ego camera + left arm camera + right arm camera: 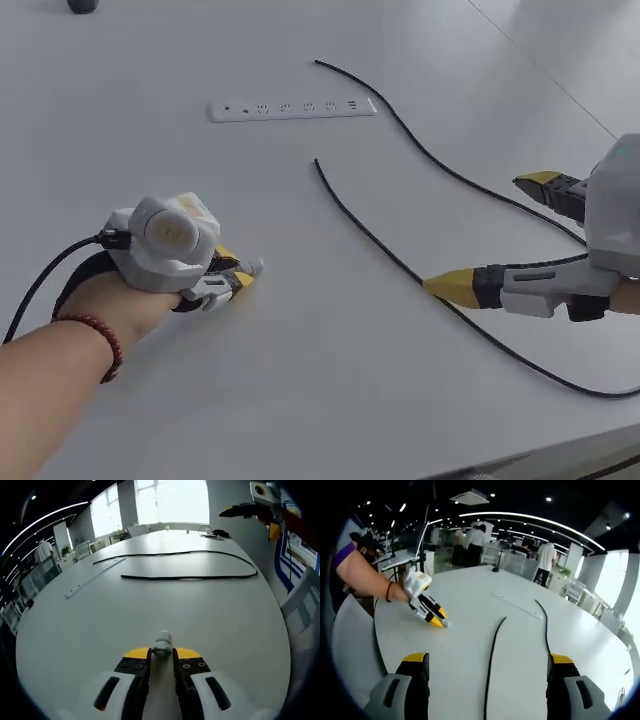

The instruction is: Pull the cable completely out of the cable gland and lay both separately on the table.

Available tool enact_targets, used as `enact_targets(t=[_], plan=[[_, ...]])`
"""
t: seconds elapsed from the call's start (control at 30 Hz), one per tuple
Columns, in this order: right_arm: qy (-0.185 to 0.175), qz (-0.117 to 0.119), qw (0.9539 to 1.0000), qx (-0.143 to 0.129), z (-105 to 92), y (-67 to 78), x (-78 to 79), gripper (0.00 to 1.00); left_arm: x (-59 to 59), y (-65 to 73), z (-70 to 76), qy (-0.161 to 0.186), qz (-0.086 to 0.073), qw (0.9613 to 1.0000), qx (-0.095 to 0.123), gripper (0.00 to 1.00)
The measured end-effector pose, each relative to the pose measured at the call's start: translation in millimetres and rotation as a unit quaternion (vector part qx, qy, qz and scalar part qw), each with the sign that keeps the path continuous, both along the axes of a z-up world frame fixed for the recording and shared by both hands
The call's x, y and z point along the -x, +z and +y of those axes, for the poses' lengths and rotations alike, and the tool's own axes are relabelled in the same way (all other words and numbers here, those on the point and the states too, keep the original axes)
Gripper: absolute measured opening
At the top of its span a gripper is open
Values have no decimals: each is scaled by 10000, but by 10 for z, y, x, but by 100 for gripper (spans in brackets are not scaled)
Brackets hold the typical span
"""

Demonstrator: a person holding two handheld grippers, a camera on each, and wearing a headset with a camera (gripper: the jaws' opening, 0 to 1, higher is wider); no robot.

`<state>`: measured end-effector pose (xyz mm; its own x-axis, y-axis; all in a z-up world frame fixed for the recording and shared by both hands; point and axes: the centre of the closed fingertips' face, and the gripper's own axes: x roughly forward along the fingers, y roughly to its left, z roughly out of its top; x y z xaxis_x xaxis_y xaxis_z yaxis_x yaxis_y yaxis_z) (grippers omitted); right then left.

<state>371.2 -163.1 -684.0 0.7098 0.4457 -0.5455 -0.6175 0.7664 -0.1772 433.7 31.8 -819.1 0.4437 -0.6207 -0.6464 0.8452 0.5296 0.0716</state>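
My left gripper [162,654] has its jaws narrow, pinching the small grey cable gland [162,642] between the yellow tips, low against the white table [90,625]. My right gripper [489,662] is spread wide and holds nothing. It hovers above the black cable [492,650], which runs between its two jaws. The cable lies loose on the table in a long loop, free of the gland and apart from it. A white power strip [292,107] sits near the cable's far ends.
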Motion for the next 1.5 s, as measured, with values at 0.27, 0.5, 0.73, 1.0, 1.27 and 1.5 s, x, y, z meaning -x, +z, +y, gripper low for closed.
enact_targets(t=[0.27, 0.5, 0.73, 1.0, 1.27, 1.5], plan=[[22, 52, 10000, -5, -1, -19, 13, 99, -17, 231, 145, 243, -173, 9994, 152, 36], [91, 10, 9999, -126, 81, 10, 21, 99, -33, 830, 234, 645, -709, 9879, 1216, 80], [144, -8, 9998, -169, 144, 15, 19, 99, 167, 1330, 375, 785, -905, 9734, 1952, 99], [187, -146, 9993, -291, 203, 93, 44, 99, 544, 1590, 654, 1027, -1084, 9667, 2077, 100], [123, -98, 9992, -379, 175, 65, 145, 99, 830, 1556, 1206, 1816, -1105, 9576, 1945, 99], [161, -97, 9990, -411, 218, 39, 278, 99, 1104, 1487, 1323, 2038, -1076, 9573, 1747, 99]])
